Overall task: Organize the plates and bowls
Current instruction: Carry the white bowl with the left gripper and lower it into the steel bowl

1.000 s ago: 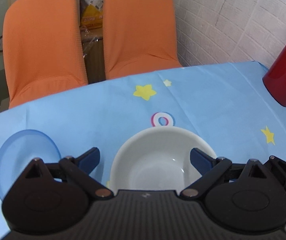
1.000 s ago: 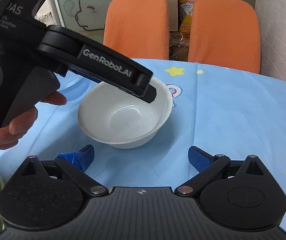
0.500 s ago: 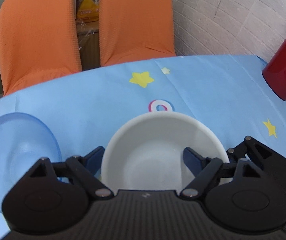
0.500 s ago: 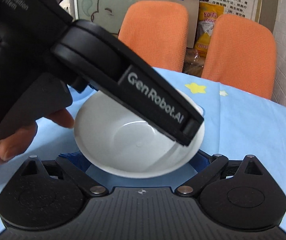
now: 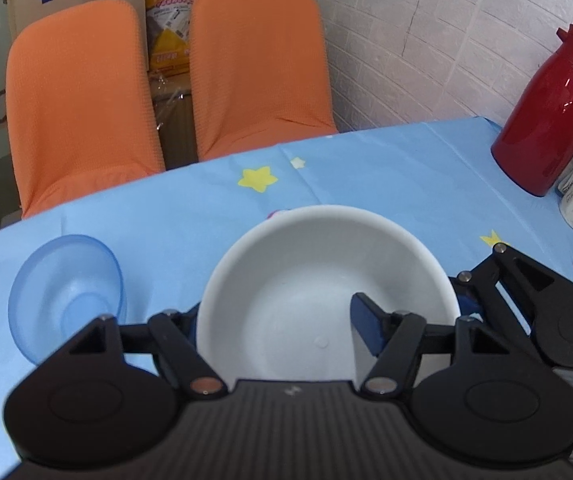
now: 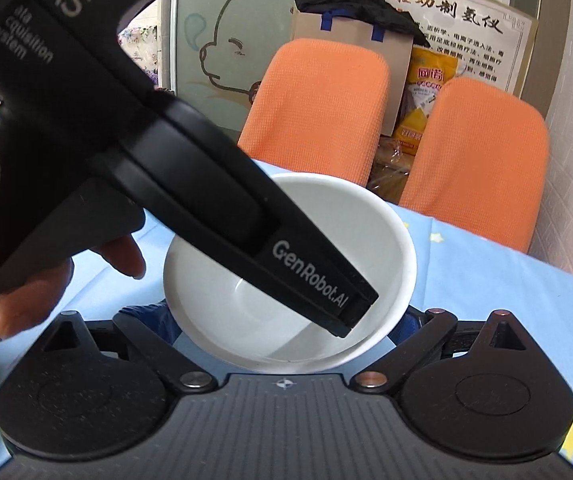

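Tablecloth (image 5: 366, 184), blue with stars, spreads under everything you work over. Your white bowl (image 5: 318, 292) sits between both grippers: the left gripper (image 5: 282, 320), jaws just closing, pinches its wall, one finger inside; the right gripper (image 6: 282, 322) brackets it from outside, contact unclear. Your blue bowl (image 5: 66, 296) rests just left.

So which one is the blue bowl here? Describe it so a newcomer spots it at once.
Start at the blue star-print tablecloth in front of the two orange chairs. Left of the big white bowl, apart from it, sits the blue bowl. It is smaller, see-through and tinted, not solid white.
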The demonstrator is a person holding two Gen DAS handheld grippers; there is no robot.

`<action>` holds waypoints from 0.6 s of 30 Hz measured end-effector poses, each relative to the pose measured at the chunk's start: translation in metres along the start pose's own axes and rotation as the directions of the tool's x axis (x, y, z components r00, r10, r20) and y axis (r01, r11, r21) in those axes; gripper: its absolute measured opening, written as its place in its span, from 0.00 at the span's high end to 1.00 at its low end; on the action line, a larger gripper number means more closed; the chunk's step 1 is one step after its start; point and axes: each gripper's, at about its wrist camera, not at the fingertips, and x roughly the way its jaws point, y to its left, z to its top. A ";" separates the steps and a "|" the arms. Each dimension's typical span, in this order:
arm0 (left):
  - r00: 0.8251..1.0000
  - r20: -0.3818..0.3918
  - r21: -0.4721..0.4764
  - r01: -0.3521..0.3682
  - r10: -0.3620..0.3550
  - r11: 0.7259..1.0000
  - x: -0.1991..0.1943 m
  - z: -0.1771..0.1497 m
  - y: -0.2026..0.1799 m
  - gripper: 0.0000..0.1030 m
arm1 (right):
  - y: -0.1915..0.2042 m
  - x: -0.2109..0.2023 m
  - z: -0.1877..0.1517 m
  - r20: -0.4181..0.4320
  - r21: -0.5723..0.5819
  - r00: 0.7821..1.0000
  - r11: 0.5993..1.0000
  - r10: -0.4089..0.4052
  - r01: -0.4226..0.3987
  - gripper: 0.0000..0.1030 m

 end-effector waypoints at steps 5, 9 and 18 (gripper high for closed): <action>1.000 0.015 -0.014 0.023 -0.023 1.000 -0.038 -0.024 -0.027 0.34 | 0.016 -0.045 -0.006 0.003 0.000 1.000 1.000 -0.004 0.004 0.17; 0.999 0.025 0.005 0.025 -0.025 1.000 -0.067 -0.054 -0.058 0.34 | 0.037 -0.078 -0.019 0.001 0.004 1.000 1.000 -0.008 0.008 0.17; 0.997 -0.005 0.000 0.079 -0.079 0.997 -0.100 -0.135 -0.099 0.33 | 0.085 -0.130 -0.066 -0.002 0.061 1.000 0.998 -0.029 0.029 0.17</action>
